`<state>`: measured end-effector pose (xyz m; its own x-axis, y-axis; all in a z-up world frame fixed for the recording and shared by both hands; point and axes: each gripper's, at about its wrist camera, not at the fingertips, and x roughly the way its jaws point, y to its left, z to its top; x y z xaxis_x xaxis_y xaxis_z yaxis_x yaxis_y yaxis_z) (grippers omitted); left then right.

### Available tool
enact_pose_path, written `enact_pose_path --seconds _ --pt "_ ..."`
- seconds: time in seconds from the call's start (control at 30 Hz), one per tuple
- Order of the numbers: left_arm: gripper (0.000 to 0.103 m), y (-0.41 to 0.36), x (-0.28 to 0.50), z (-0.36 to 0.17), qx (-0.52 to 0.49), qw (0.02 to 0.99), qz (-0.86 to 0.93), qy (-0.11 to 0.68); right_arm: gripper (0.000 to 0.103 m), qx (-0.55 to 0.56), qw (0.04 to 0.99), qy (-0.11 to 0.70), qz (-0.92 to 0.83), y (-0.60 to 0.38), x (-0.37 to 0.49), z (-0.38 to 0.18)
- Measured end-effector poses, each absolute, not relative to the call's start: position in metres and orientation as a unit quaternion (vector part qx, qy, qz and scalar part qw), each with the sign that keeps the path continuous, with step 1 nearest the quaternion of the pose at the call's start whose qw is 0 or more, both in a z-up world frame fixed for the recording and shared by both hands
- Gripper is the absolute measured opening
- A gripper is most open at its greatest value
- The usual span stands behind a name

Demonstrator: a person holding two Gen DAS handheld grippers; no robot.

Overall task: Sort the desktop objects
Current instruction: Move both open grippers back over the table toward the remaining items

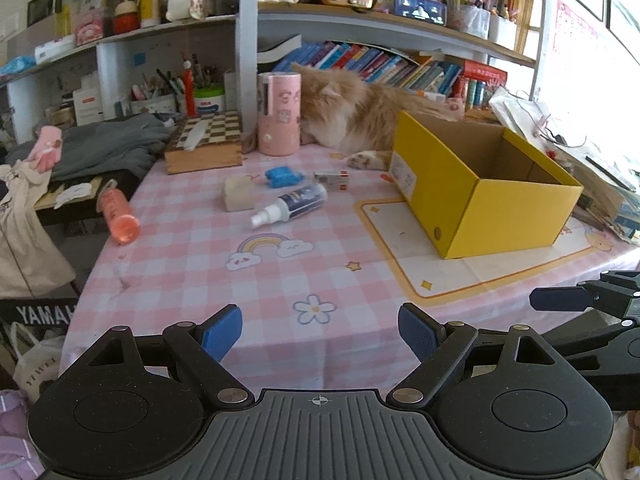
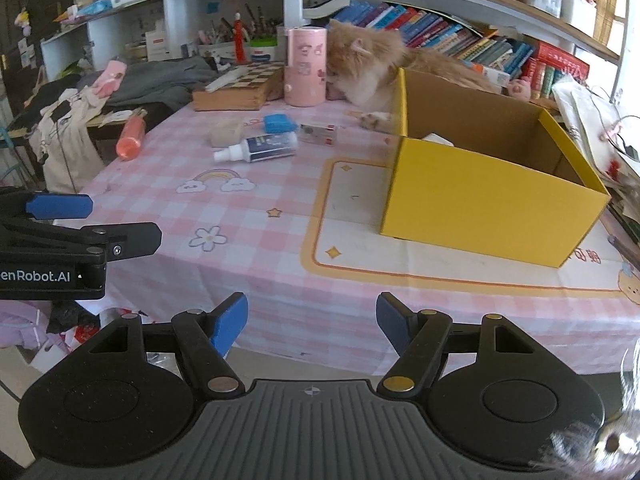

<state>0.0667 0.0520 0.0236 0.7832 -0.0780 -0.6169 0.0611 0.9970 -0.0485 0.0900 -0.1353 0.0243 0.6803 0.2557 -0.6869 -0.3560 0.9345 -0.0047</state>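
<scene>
spray bottle (image 1: 289,205) lying flat, nozzle toward near-left, yellow box (image 1: 480,188) right

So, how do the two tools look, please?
Both the left tool and the right tool are matte black, with blue ribbed pads on the fingers, brass-coloured rivets, round side discs and a ribbed grey base. White lettering marks the left one's side.

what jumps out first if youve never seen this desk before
The fluffy orange cat lying at the back of the pink checked tablecloth, nose against a pink cylinder, catches the eye first. Next comes the open yellow box on the right, its near side bright against the cloth. Left of it lies a small scatter: a spray bottle on its side, a blue item, and an orange bottle by the table's left edge.
</scene>
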Motion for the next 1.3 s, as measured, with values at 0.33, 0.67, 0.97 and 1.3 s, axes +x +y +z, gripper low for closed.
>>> enact_pose_path --seconds 0.33,0.67,0.97,1.3 --pt "0.088 0.074 0.064 0.025 -0.02 0.947 -0.015 0.32 0.069 -0.082 0.911 0.357 0.189 -0.111 0.093 0.026" --pt "0.088 0.083 0.068 0.021 -0.031 0.944 -0.015 0.329 0.069 -0.091 0.907 0.36 0.198 -0.099 0.098 0.027" --pt "0.088 0.085 0.082 0.014 -0.043 0.941 -0.018 0.335 0.068 -0.107 0.906 0.36 0.197 -0.094 0.106 0.024" --pt "0.088 0.089 0.114 0.01 -0.046 0.938 -0.007 0.344 0.062 -0.111 0.907 0.351 0.205 -0.089 0.144 0.023"
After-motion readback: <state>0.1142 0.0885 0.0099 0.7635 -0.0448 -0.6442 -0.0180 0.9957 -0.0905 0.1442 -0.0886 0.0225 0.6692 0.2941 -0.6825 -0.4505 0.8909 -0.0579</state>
